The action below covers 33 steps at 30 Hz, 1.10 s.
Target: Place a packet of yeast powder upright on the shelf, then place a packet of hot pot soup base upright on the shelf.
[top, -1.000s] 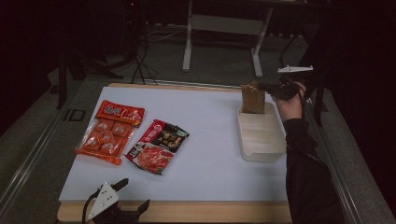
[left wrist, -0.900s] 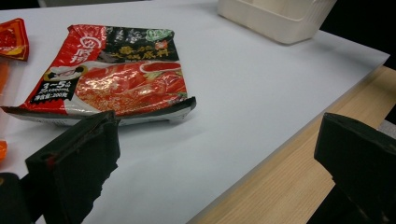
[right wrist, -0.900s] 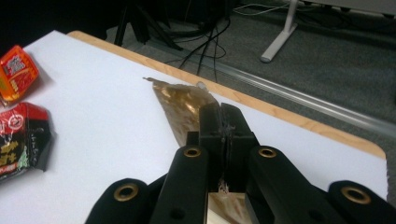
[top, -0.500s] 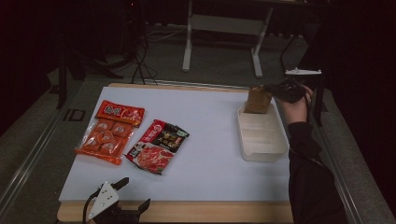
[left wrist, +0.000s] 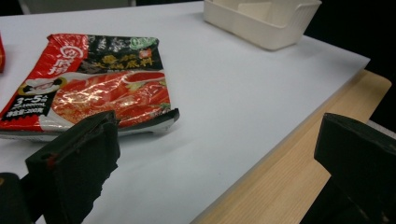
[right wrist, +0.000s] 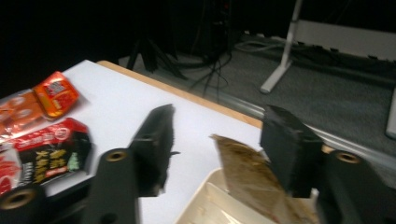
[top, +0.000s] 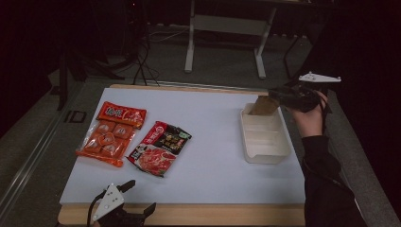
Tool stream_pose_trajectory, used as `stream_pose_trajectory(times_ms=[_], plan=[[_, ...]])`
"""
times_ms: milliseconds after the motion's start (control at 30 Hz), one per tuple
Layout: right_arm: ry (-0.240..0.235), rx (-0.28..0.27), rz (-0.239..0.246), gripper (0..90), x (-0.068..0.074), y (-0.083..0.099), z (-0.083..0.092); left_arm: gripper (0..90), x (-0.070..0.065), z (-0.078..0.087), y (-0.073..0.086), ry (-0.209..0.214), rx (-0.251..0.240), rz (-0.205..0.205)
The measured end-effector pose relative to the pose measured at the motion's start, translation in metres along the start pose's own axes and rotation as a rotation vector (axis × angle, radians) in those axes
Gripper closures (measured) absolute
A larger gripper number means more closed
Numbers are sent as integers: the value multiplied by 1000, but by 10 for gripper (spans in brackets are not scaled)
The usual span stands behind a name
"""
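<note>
While the right gripper (top: 276, 96) hangs beside the far end of the white divided tray (top: 265, 151), its jaws have just been opening and now stand spread, with the brown packet (top: 261, 106) apart from both pads in the right gripper view (right wrist: 247, 175); the packet stands tilted in the tray's far compartment, leaning against the end wall with its top above the rim. The main risk, as judged from this pose, is that the released packet is poorly seated: a light, stiff pouch propped on edge may tip over the tray wall onto the white table sheet (top: 213, 142), or slump across the divider, if a pad brushes it as the gripper draws off. The nearer jaw sits close to the packet's upper corner, so a sideways withdrawal could snag it; a lift clear of the rim would be safer. The left gripper (top: 137, 198) rests at the near table edge with its jaws wide apart and nothing between them, facing the red-and-black hotpot seasoning packet (left wrist: 93, 88). Beyond that lie the orange pack of small sachets (top: 105, 142) and the red snack packet (top: 122, 114), which touch or overlap, so a careless pinch on one may drag its neighbour. The glossy flat wrappers may also slip from a shallow grip.
</note>
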State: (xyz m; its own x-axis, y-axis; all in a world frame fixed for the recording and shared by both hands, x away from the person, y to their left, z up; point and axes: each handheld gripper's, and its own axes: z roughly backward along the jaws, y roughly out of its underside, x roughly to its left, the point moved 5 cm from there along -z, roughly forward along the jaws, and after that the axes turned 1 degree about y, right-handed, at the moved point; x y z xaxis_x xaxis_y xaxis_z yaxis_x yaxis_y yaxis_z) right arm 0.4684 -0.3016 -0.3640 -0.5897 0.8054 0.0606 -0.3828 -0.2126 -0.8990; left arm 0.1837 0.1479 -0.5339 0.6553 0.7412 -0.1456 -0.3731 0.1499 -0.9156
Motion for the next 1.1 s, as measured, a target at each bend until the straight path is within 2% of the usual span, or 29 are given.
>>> stream_pose_trajectory(times_ms=[133,200,233,300,333,400,433,467,533,567,600,667,700,767,800,833,867,900,933,1000,1033,1067,1100], plan=[[-23,-37,18,310,18,7,10,5,-5,-2,-2,26,32,-8],[-47,-64,6,252,28,12,16,6,-6,-3,-1,37,57,-18],[-47,-64,6,252,28,12,16,5,-6,-3,-1,37,57,-18],[-79,-96,11,173,43,20,25,5,-5,-3,-1,37,63,-16],[-79,-96,11,173,43,20,25,5,-5,-3,-1,37,63,-16],[-116,-114,8,138,56,28,30,6,-4,-2,-3,39,56,-8],[-144,-138,16,137,71,38,37,6,-2,-1,-4,31,55,-7],[-144,-138,16,137,71,38,37,6,0,0,-5,36,50,1],[-192,-151,9,139,87,50,46,6,7,2,-8,37,51,36],[-208,-158,7,139,92,53,49,6,7,2,-8,37,51,36],[-208,-158,7,139,92,53,49,6,10,2,-9,36,59,45],[-229,-155,13,141,108,66,57,22,19,3,-14,6,75,20],[-229,-155,13,141,108,66,57,49,19,3,-14,6,75,20],[-263,-140,6,143,125,81,65,79,30,2,-22,-38,71,-7],[-279,-132,10,143,131,85,68,126,30,2,-22,-38,71,-7],[-288,-126,20,143,137,91,71,137,40,0,-29,-66,67,-11],[-299,-115,22,143,142,95,73,137,45,0,-32,-73,68,-6],[-299,-115,22,143,142,95,73,145,45,0,-32,-73,68,-6],[-326,-102,17,146,151,105,79,149,51,-1,-36,-86,71,0],[-337,-97,7,150,154,109,81,149,64,-4,-42,-126,83,-5],[-323,-121,14,170,158,115,88,185,70,-4,-46,-136,90,-1],[-326,-120,15,169,160,117,90,201,83,-6,-51,-167,94,9],[-326,-120,15,169,160,117,90,253,83,-6,-51,-167,94,9]])
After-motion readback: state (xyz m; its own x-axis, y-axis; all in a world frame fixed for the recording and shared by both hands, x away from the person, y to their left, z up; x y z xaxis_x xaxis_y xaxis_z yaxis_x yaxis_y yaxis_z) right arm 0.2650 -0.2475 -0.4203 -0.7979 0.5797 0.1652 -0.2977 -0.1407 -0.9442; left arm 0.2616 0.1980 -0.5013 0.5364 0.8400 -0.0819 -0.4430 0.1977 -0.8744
